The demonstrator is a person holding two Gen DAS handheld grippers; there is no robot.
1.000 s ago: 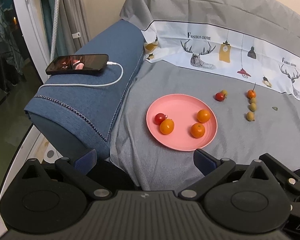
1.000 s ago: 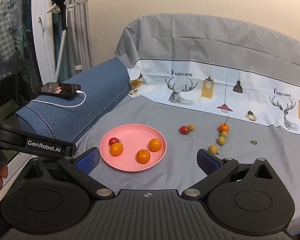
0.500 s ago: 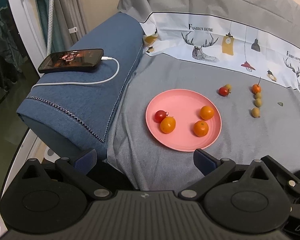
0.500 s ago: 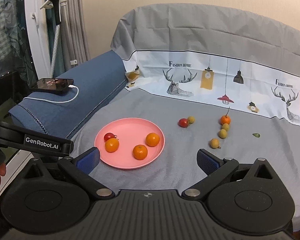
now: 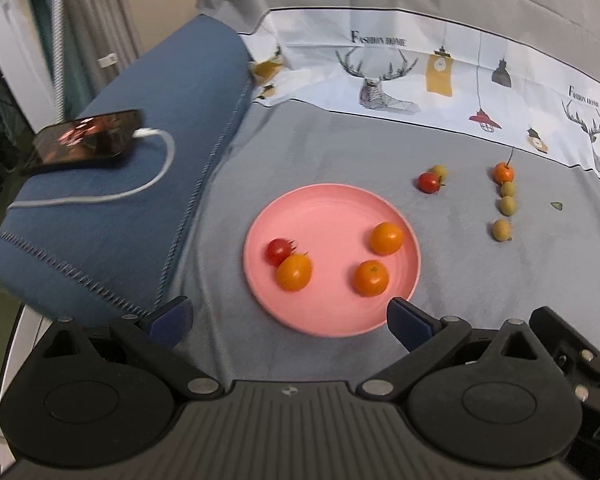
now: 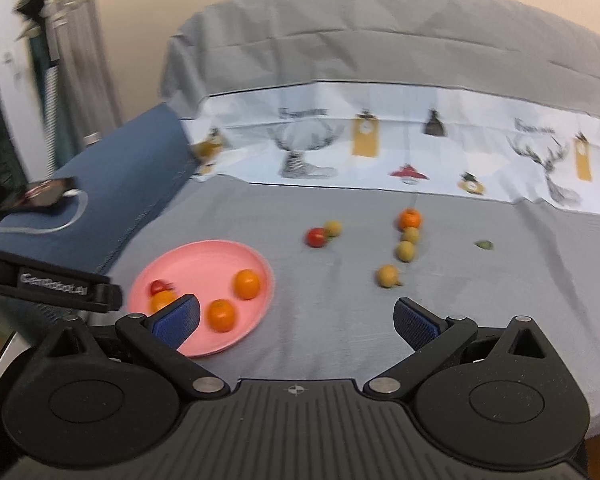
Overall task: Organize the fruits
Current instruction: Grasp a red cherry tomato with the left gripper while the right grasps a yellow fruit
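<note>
Pink plate (image 5: 332,216) lies on the grey sheet (image 5: 340,148). It contains three oranges (image 5: 386,238) and one red tomato (image 5: 278,251); the tomato touches the near-left orange. Outside the plate, to its far right: a second tomato (image 5: 429,182) touching a small yellow-green fruit (image 5: 439,169), then a row of one orange fruit (image 5: 503,172) and three yellow-green fruits (image 5: 507,205). Left gripper (image 5: 290,316): fingers spread apart, empty. Right gripper (image 6: 296,316): fingers spread apart, empty, over the sheet right of the plate.

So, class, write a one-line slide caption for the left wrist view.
Open left gripper above a pink plate holding four fruits, six more loose on the grey cloth.
</note>
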